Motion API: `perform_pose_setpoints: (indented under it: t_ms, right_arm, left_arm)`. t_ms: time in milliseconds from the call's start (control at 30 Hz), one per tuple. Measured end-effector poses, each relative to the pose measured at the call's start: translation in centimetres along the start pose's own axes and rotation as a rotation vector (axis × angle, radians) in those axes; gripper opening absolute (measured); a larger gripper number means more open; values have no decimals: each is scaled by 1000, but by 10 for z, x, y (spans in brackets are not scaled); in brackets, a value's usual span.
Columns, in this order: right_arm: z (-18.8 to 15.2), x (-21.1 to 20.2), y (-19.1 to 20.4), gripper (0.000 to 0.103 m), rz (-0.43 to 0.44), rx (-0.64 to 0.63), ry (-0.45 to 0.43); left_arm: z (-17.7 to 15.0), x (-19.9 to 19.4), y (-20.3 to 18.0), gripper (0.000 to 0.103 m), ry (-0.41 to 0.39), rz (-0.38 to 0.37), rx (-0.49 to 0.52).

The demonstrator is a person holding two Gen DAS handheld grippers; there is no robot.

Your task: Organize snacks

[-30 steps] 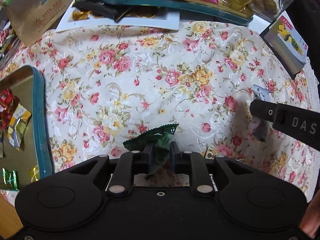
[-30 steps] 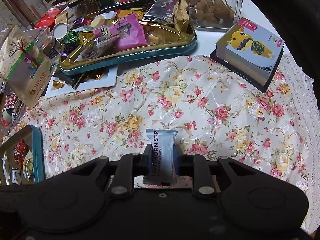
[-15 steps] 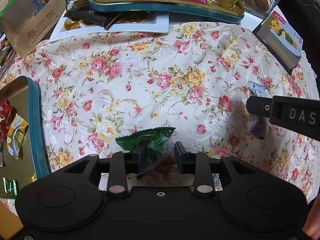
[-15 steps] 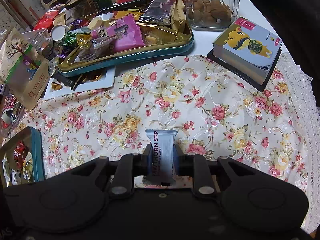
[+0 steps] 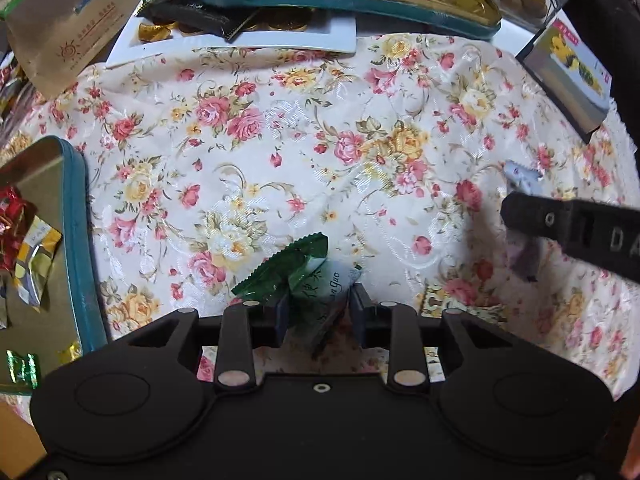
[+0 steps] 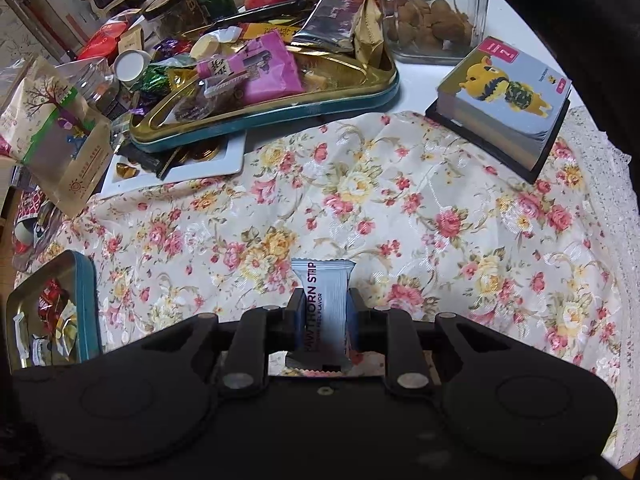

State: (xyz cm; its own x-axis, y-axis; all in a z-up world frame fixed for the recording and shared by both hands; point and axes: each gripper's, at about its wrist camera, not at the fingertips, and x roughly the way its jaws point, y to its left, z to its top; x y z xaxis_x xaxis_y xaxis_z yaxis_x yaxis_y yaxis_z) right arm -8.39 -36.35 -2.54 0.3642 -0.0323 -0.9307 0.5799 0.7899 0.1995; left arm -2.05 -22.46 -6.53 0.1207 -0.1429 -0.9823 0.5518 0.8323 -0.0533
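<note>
My left gripper [image 5: 319,304] has its jaws apart, and a green snack packet [image 5: 308,276] lies tilted and loose between the fingers, over the floral cloth [image 5: 280,152]. My right gripper [image 6: 322,312] is shut on a pale blue hawthorn strip bar [image 6: 323,304], held upright above the cloth. The right gripper also shows in the left wrist view [image 5: 568,228] at the right edge, with the bar's end [image 5: 520,172] sticking out past it. A small teal tin [image 5: 76,248] holding wrapped sweets sits at the left; it also shows in the right wrist view [image 6: 86,304].
A large gold and teal tray [image 6: 280,116] piled with snacks stands at the back. A white chocolate box [image 6: 224,164] lies under its edge. A brown paper bag [image 6: 60,148] is back left, a card box [image 6: 508,108] and a glass jar [image 6: 432,12] back right.
My left gripper's jaws have opened, and the green packet has gone from clamped to loose and tilted between them. The right gripper still holds its bar.
</note>
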Motion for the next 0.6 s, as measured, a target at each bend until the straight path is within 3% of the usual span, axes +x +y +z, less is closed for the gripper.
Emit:
perform_pose_setpoints:
  t_ms: [233,467,600]
  right_arm:
    - [-17,9,16,23,13,-52,66]
    - [-19,9,15,23,7,-43,70]
    - [-17,7,13,23,-8,-38,64]
  left_arm:
    - [4,2,3,42,5,-4,-22]
    - [3,11,-3,46,2,51,3]
    - [5,10,-2,44,-2,41,-5]
